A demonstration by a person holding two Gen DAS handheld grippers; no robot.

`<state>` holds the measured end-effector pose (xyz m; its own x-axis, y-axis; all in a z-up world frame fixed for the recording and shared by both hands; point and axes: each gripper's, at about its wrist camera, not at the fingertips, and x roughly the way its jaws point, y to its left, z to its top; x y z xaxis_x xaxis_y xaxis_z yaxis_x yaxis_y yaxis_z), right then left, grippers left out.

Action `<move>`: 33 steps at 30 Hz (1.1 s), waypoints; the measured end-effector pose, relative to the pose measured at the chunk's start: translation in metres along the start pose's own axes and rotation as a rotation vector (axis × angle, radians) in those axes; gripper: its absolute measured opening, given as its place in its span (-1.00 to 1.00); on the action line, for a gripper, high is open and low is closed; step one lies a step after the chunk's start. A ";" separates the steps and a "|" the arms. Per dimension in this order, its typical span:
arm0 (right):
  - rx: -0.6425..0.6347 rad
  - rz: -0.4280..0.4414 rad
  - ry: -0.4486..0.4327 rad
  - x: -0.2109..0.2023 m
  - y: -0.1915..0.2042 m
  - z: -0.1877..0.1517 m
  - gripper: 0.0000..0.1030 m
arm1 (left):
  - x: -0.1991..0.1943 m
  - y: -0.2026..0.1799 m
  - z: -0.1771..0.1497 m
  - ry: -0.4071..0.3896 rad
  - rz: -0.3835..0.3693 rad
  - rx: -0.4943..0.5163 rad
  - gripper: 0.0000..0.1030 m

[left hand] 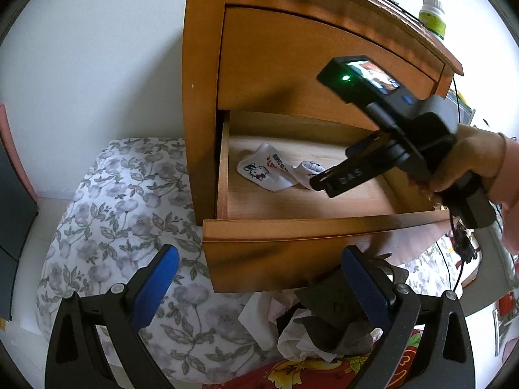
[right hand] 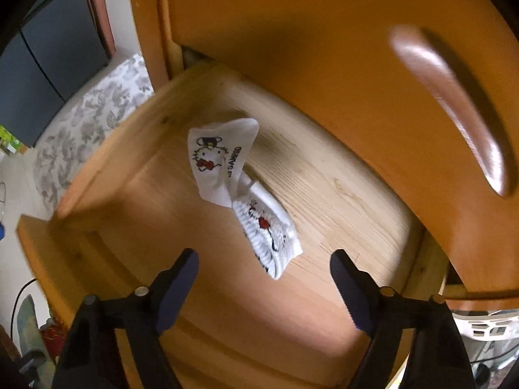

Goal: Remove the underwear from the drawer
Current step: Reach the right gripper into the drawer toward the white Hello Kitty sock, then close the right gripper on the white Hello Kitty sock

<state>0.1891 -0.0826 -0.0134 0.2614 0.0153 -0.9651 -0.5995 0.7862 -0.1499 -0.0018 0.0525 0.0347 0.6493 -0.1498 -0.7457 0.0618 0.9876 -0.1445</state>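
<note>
A white piece of underwear with a cartoon cat print (right hand: 240, 191) lies crumpled on the floor of the open wooden drawer (left hand: 292, 227). It also shows in the left wrist view as white underwear (left hand: 269, 170). My right gripper (right hand: 264, 262) hovers open just above it, inside the drawer; from the left wrist view the right gripper (left hand: 319, 183) reaches in from the right, held by a hand. My left gripper (left hand: 259, 256) stands open in front of the drawer's front panel, with nothing between its blue pads.
The drawer belongs to a wooden nightstand (left hand: 259, 48) with a shut upper drawer and handle (right hand: 454, 103). A floral bedspread (left hand: 113, 210) lies to the left. A heap of clothes (left hand: 324, 324) sits below the drawer front. A green bottle (left hand: 433, 16) stands on top.
</note>
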 end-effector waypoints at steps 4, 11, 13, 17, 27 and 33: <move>0.012 -0.001 0.032 0.014 -0.003 0.006 0.57 | 0.003 0.002 0.000 0.004 -0.007 -0.001 0.94; 0.040 0.008 0.051 0.029 -0.006 0.012 0.18 | 0.007 0.006 0.000 0.016 -0.008 -0.010 0.94; 0.028 0.008 0.044 0.029 -0.006 0.012 -0.22 | 0.008 0.007 -0.001 0.022 -0.009 -0.011 0.94; 0.029 0.038 0.025 0.027 -0.008 0.013 -0.43 | 0.009 0.007 -0.001 0.030 -0.014 -0.012 0.94; 0.042 0.020 -0.023 0.007 -0.013 0.000 -0.75 | 0.005 0.006 -0.002 0.041 0.001 -0.022 0.94; 0.062 -0.008 -0.067 -0.019 -0.019 -0.008 -0.76 | -0.003 0.004 -0.003 0.037 0.004 -0.031 0.94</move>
<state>0.1899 -0.1029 0.0065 0.3173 0.0486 -0.9471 -0.5499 0.8231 -0.1420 -0.0057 0.0569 0.0344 0.6209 -0.1479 -0.7698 0.0355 0.9863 -0.1609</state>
